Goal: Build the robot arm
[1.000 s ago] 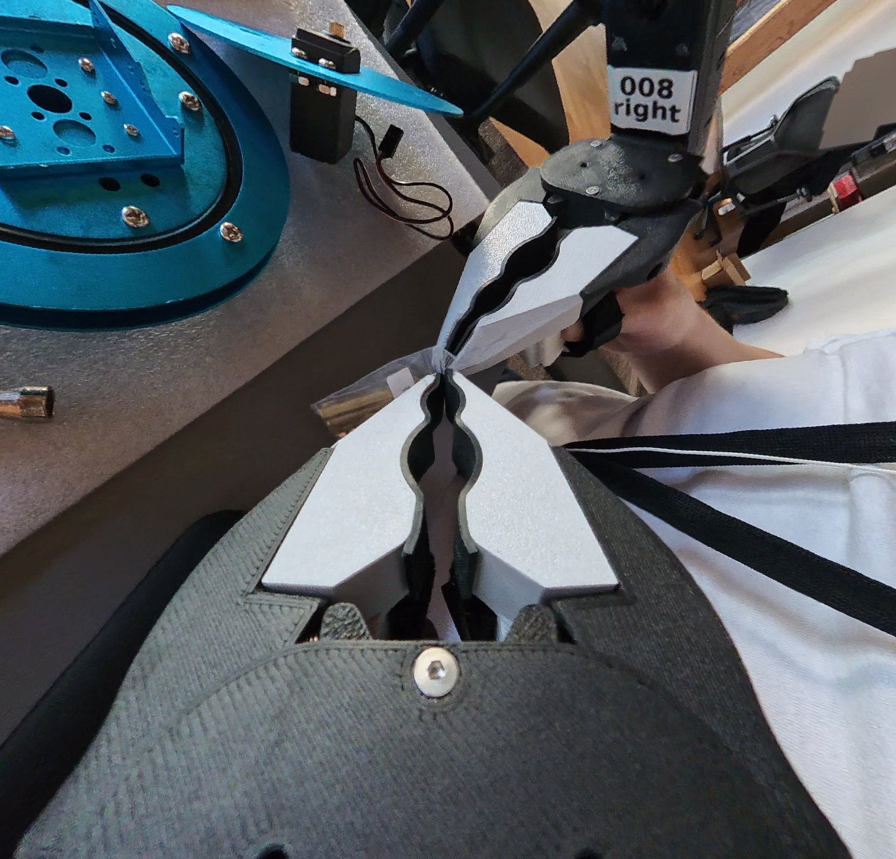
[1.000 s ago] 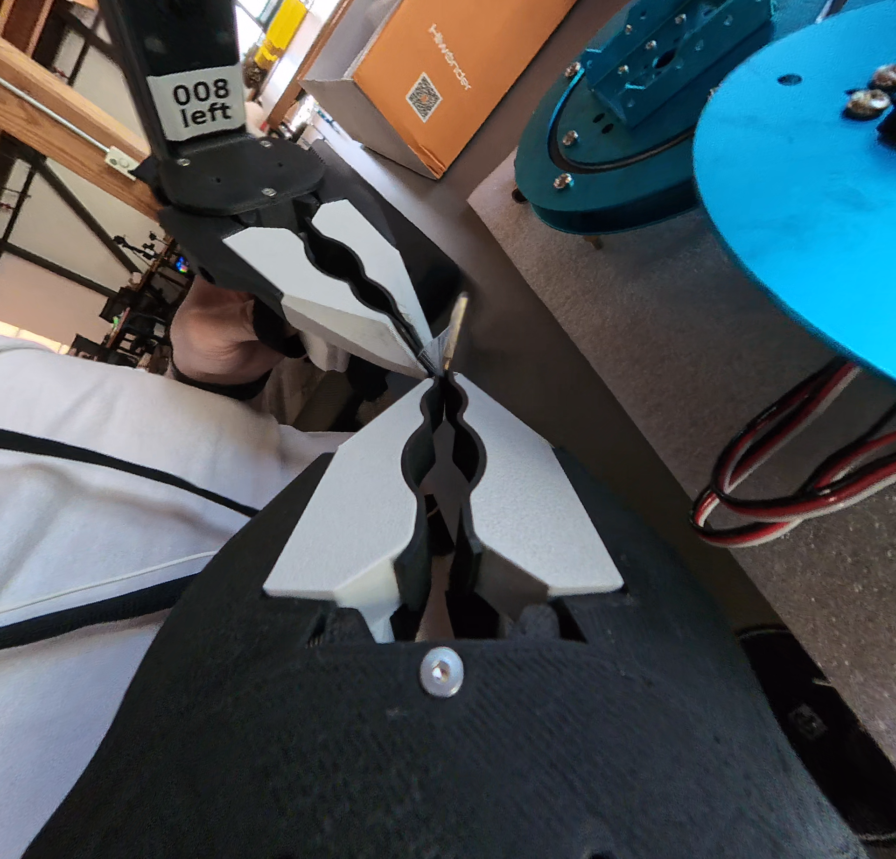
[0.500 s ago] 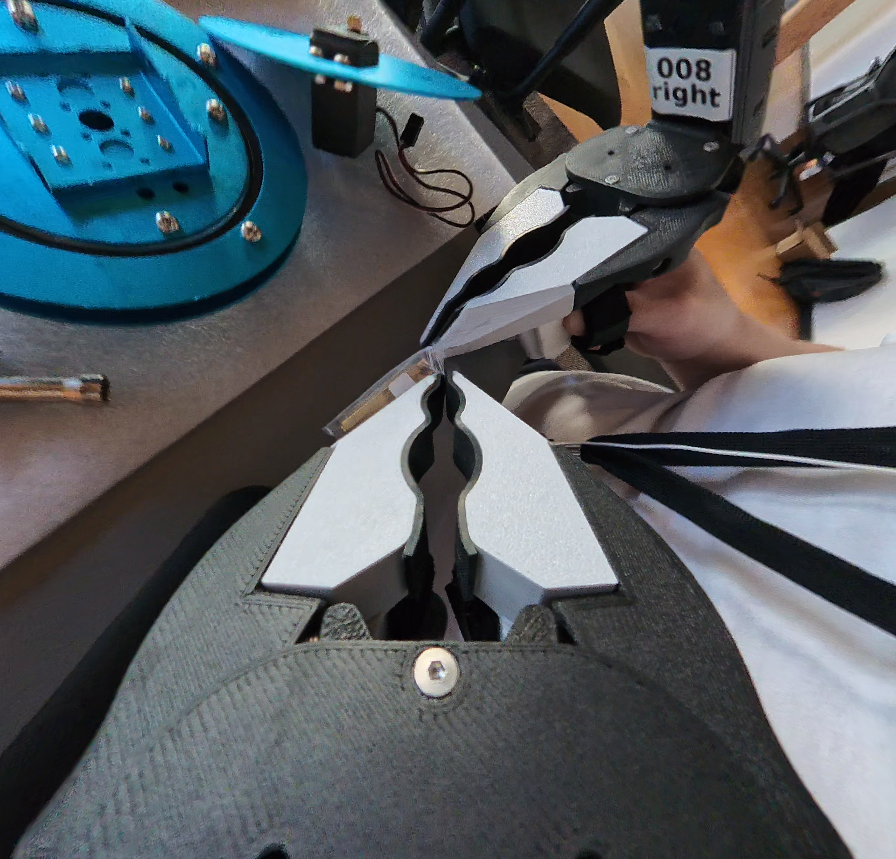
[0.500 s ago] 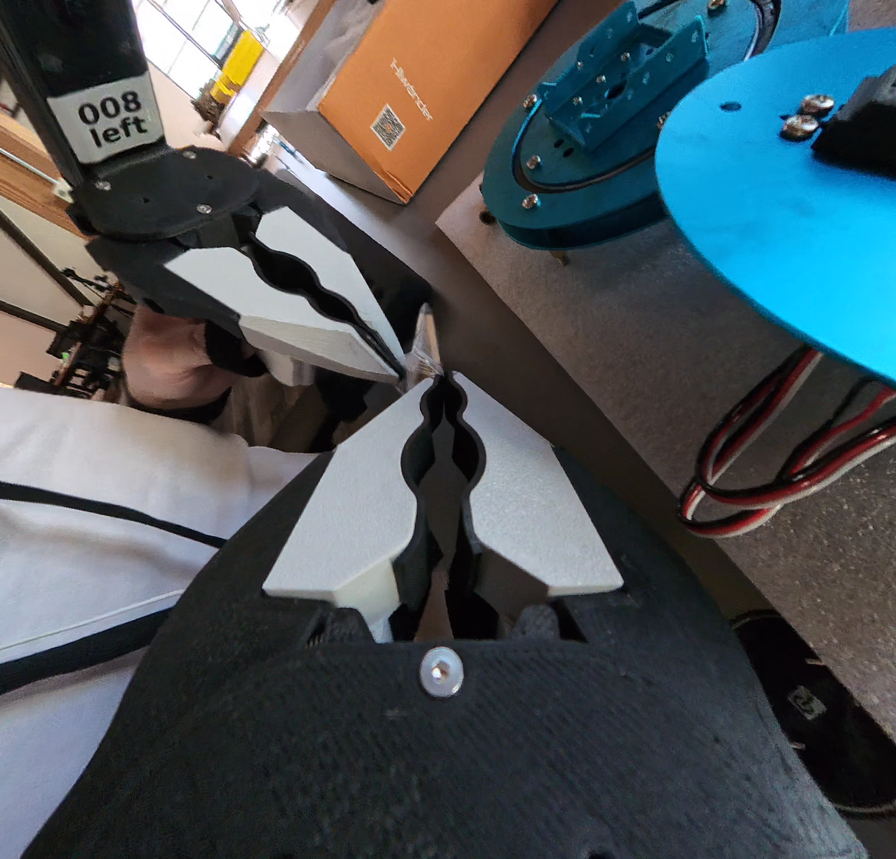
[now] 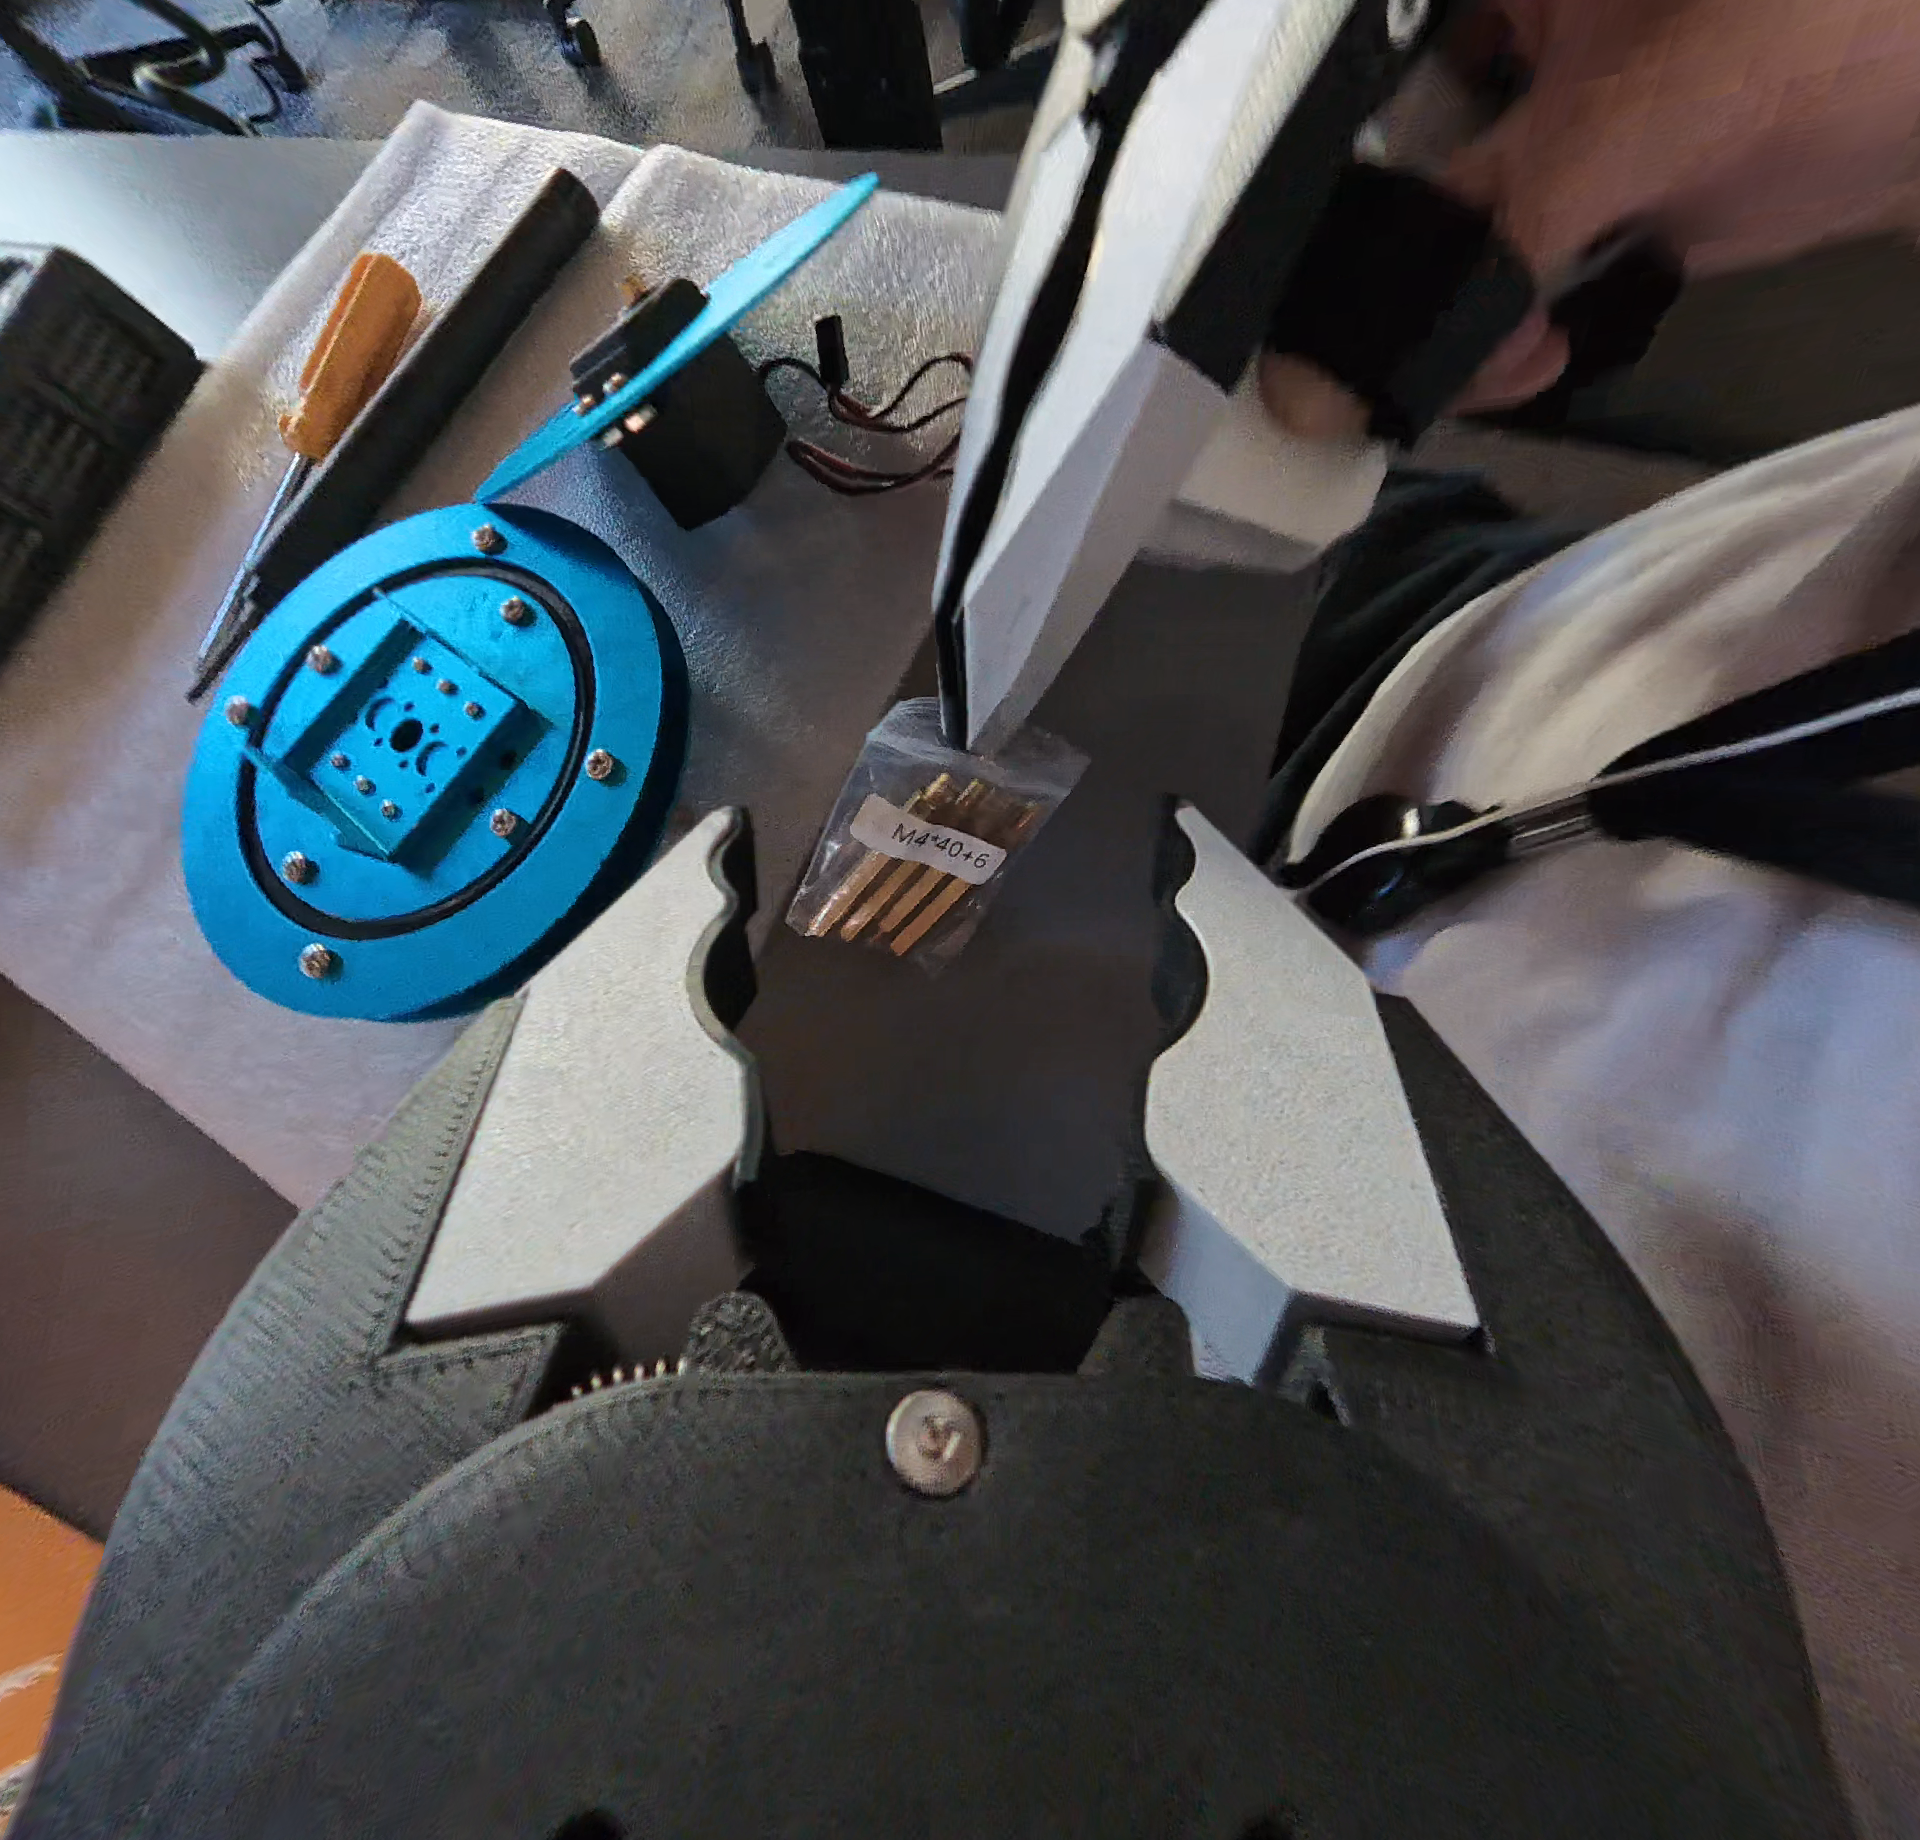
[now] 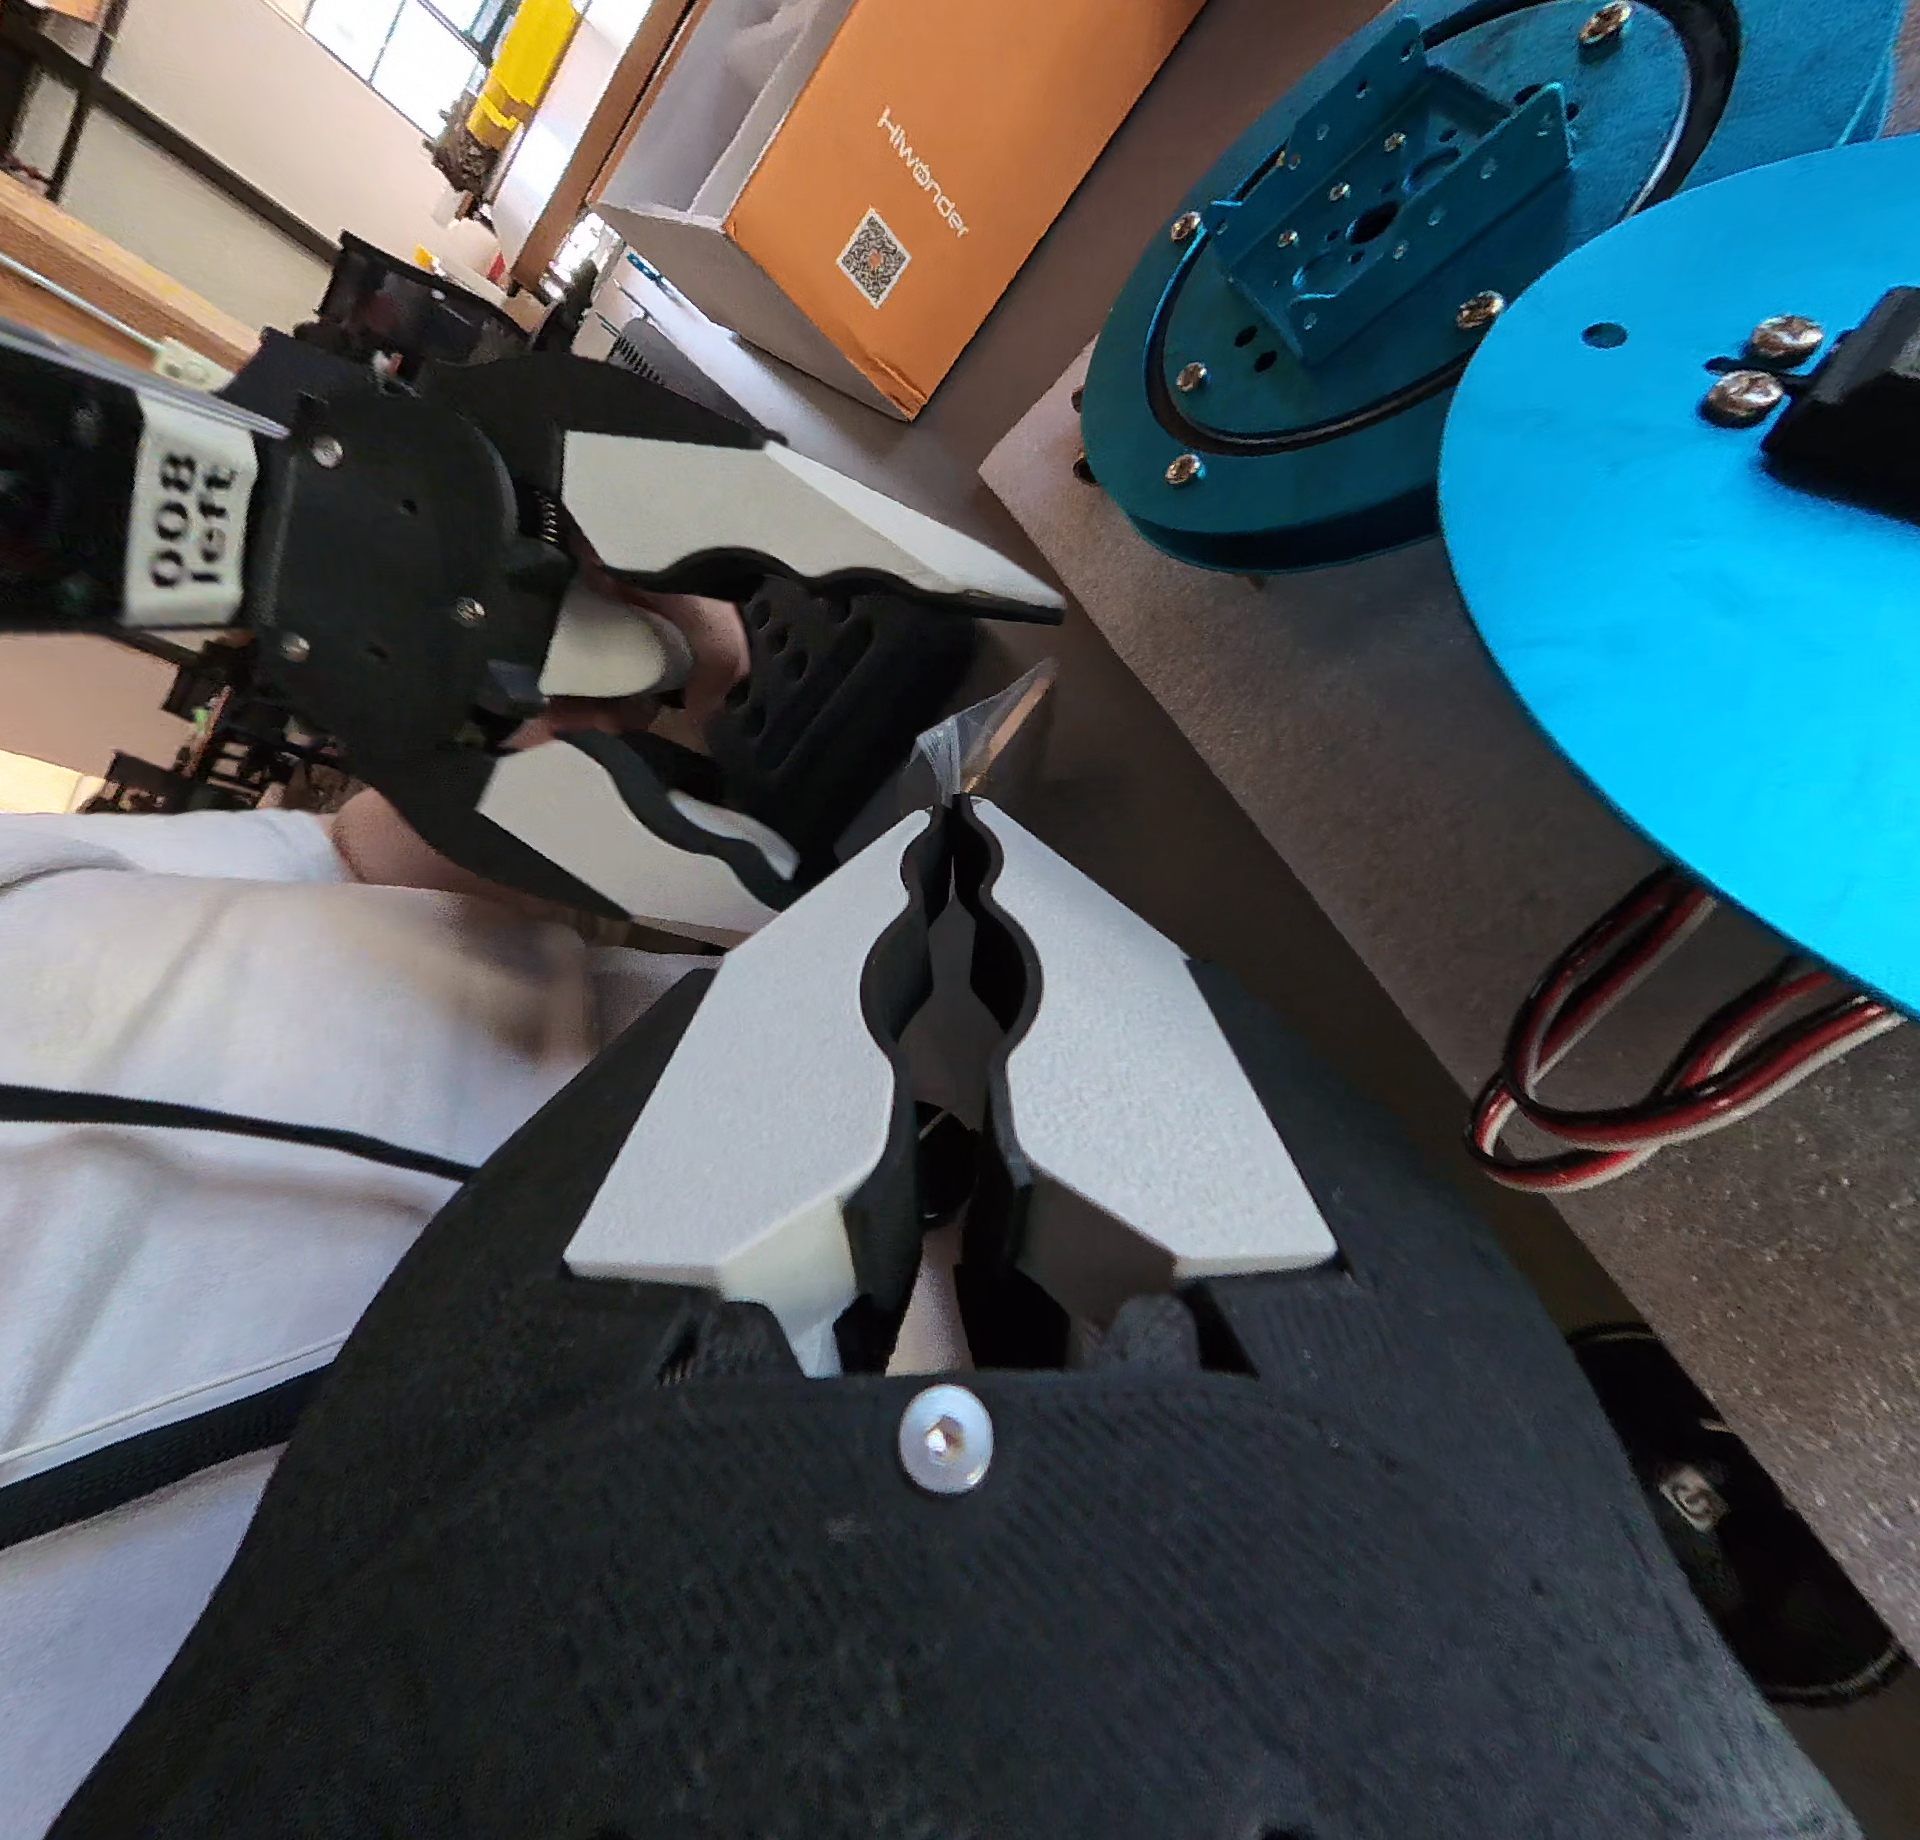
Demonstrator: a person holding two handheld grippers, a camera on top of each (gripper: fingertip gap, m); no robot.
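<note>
So, right gripper (image 5: 961,730): jaws pinched shut on top edge of small clear bag (image 5: 928,855) of brass pins, so it dangles
left gripper (image 5: 951,917): jaws spread wide, empty, just below bag
blue disc (image 5: 426,772): on bench mat (image 5: 810,564), beside bag

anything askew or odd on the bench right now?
One thing: the thin blue disc with the black servo bolted through it sits tilted, one edge raised off the grey mat. The round blue base lies flat.
</note>
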